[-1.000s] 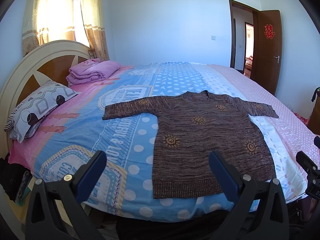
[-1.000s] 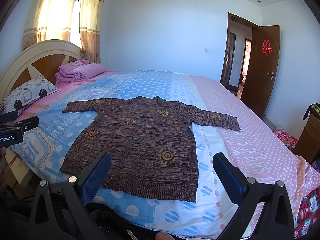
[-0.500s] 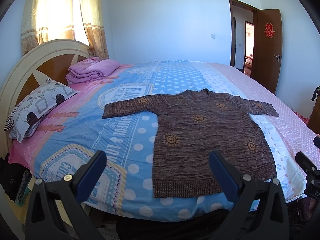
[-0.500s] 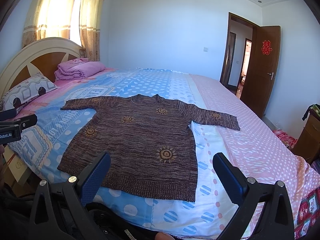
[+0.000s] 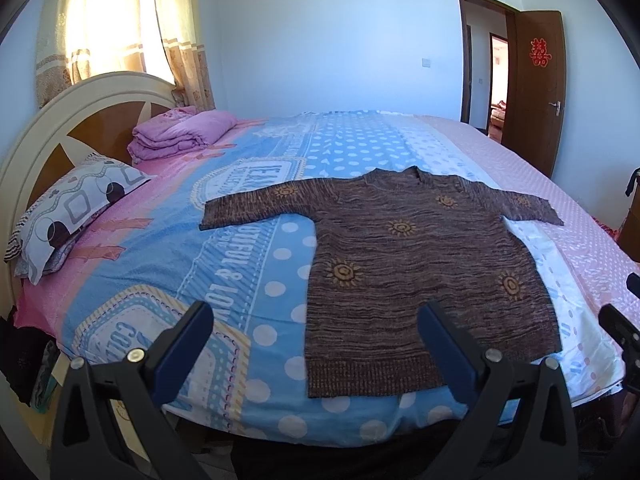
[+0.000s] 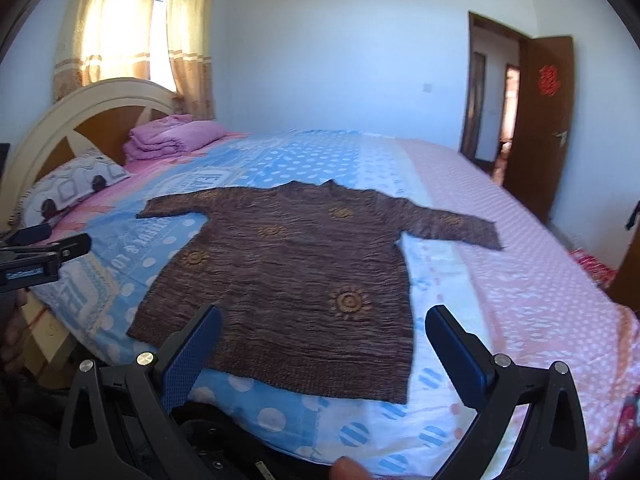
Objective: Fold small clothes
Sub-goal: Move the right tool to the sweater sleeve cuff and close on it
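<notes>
Brown knit sweater (image 5: 420, 264) lies flat mid-frame on the bed (image 5: 240, 264), sleeves out — ready for folding. Both the left gripper (image 5: 316, 344) and right gripper (image 6: 320, 344) gape wide, holding nothing — 2 empty tools at the hem.

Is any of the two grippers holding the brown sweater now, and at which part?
Nothing is held. The left gripper and right gripper are both open, short of the brown sweater, which lies flat on the bed.

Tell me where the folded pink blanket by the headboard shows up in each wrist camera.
Left wrist: folded pink blanket upper left, beside the headboard.
Right wrist: folded pink blanket upper left, slightly blurred.
Shared landmark: brown sweater spread flat mid-bed, right of the blanket and nearer the camera.
</notes>
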### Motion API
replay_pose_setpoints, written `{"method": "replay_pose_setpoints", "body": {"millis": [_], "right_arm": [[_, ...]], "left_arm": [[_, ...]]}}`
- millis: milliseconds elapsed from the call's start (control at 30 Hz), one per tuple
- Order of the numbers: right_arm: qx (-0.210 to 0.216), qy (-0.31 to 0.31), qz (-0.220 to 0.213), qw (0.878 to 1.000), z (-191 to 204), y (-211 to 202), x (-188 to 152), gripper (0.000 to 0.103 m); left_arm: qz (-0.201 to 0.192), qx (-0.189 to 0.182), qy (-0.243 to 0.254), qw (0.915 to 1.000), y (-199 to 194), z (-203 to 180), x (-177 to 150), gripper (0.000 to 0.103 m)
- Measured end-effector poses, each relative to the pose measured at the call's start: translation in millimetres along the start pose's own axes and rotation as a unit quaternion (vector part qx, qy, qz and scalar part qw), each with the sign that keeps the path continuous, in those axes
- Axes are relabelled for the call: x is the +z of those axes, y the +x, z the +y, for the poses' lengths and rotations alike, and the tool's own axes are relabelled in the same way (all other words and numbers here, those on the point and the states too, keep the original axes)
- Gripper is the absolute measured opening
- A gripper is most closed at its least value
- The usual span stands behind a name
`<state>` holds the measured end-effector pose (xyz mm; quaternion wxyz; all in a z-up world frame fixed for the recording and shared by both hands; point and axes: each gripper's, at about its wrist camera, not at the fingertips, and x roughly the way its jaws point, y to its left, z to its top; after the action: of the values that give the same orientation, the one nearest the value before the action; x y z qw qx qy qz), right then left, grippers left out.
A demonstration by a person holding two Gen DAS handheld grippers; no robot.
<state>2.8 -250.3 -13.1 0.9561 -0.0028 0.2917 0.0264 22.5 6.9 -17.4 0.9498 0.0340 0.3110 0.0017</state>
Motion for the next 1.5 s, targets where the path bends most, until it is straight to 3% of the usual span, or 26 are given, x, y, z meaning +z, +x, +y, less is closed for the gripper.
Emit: {"method": "replay_pose_setpoints", "body": {"millis": [133,367,533,600,733,1000,1267,1400,1500], "right_arm": [[0.023,0.029,0.022,0.999,-19.5,22.8,-5.4,0.102],[0.011,0.080,0.059,0.995,-67.0,70.7,1.6,0.101],[-0.006,0.125,0.092,0.988,-114.0,110.7,20.0,0.077],[-0.012,0.140,0.103,0.985,-132.1,124.4,25.9,0.073],[-0.036,0.171,0.126,0.977,-176.2,155.2,37.3,0.056],[-0.101,0.255,0.143,0.951,-279.3,211.7,56.1,0.050],[-0.152,0.288,0.142,0.935,-349.5,262.7,72.6,0.046],[-0.156,0.291,0.153,0.931,-369.6,287.5,75.5,0.046],[-0.154,0.275,0.157,0.936,-372.2,302.6,79.0,0.046]], "left_arm": [[0.002,0.022,0.010,0.9997,23.4,2.9,5.7,0.103],[-0.006,0.075,0.046,0.9961,76.9,3.0,34.3,0.103],[-0.001,0.092,0.053,0.9943,122.6,1.7,61.7,0.103],[-0.001,0.097,0.058,0.9936,142.1,-0.4,70.9,0.103],[-0.001,0.122,0.061,0.9907,186.8,-4.7,88.0,0.103],[0.003,0.162,0.050,0.9855,261.9,-13.2,110.4,0.103],[0.032,0.180,0.040,0.9824,319.4,-19.7,125.4,0.103],[0.038,0.188,0.031,0.9809,333.3,-14.3,130.5,0.103],[0.046,0.200,0.016,0.9787,344.0,-2.0,133.1,0.103]]}}
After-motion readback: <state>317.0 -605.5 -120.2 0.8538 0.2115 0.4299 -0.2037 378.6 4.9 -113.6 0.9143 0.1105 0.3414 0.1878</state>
